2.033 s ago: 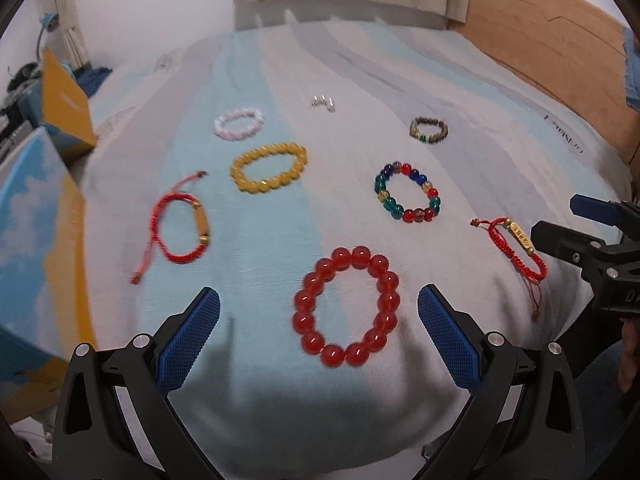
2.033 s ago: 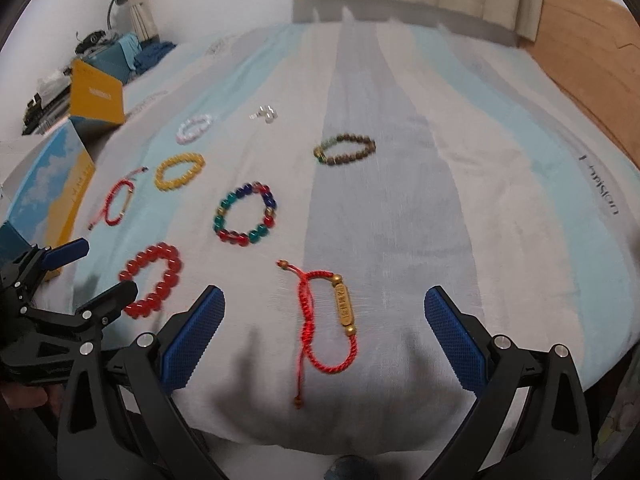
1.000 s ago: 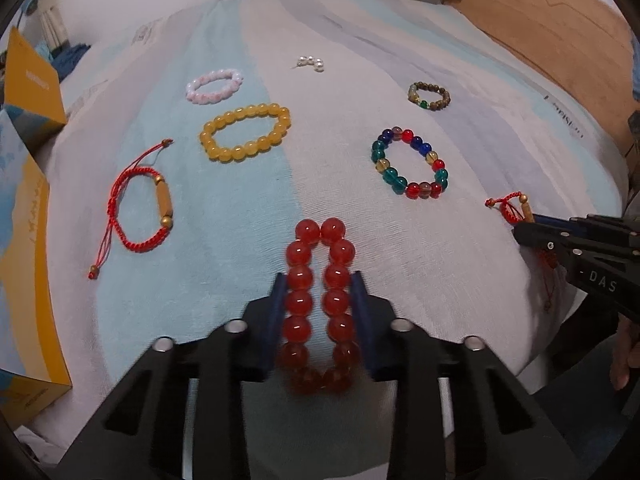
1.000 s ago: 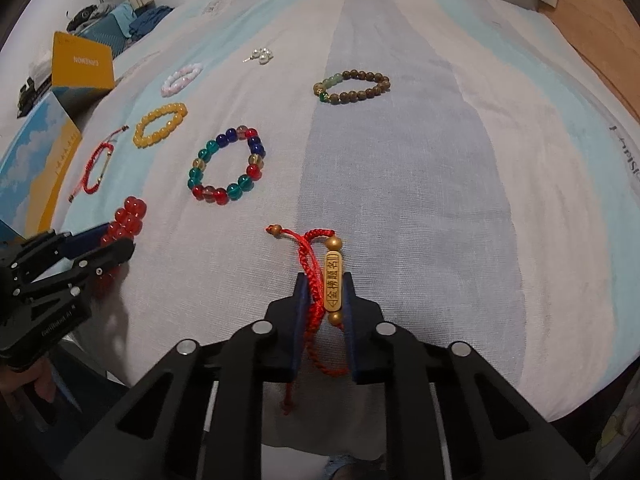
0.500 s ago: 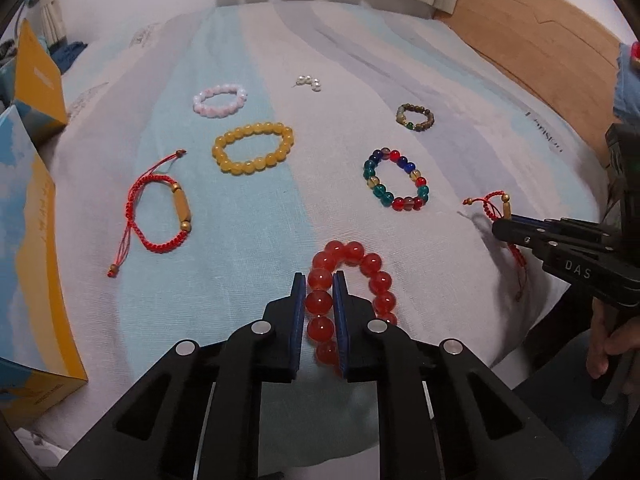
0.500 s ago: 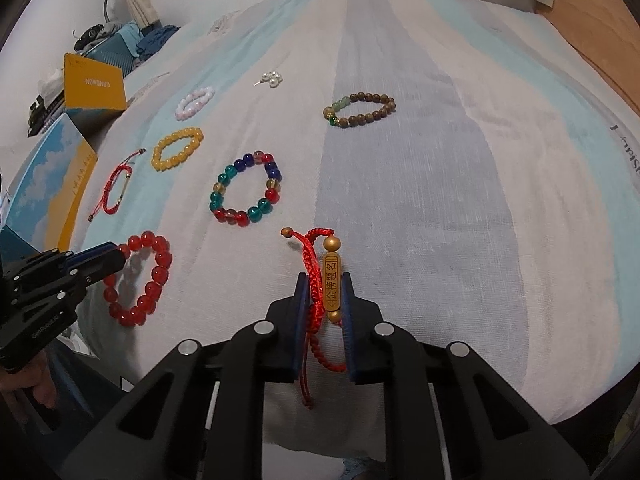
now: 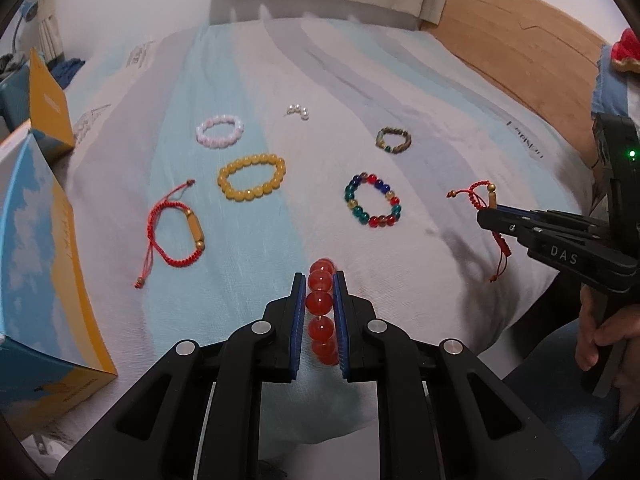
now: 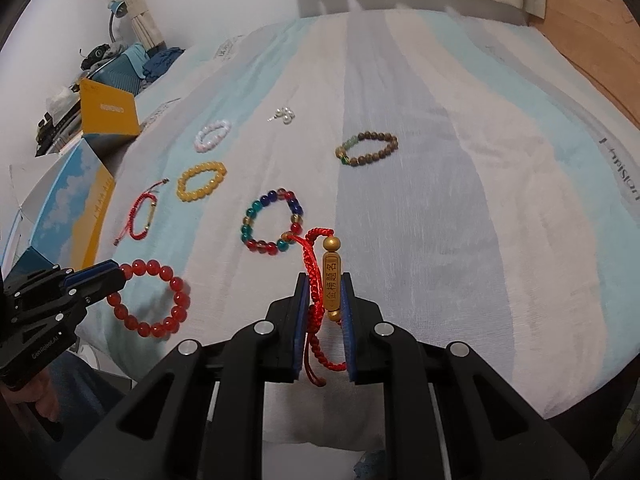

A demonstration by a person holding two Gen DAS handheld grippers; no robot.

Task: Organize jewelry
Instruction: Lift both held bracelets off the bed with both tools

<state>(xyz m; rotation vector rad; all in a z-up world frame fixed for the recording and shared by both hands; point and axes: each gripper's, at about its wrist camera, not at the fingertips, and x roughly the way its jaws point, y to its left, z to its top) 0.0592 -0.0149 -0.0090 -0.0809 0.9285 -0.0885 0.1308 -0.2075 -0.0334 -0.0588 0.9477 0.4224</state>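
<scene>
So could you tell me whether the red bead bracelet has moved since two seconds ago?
Yes. The red bead bracelet no longer lies flat on the bedspread; the left gripper has clamped it and raised it off the cloth.

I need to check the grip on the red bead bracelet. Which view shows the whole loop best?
The right wrist view: the red bead bracelet hangs as a full ring from the left gripper. The left wrist view shows only one column of beads between the pads.
</scene>
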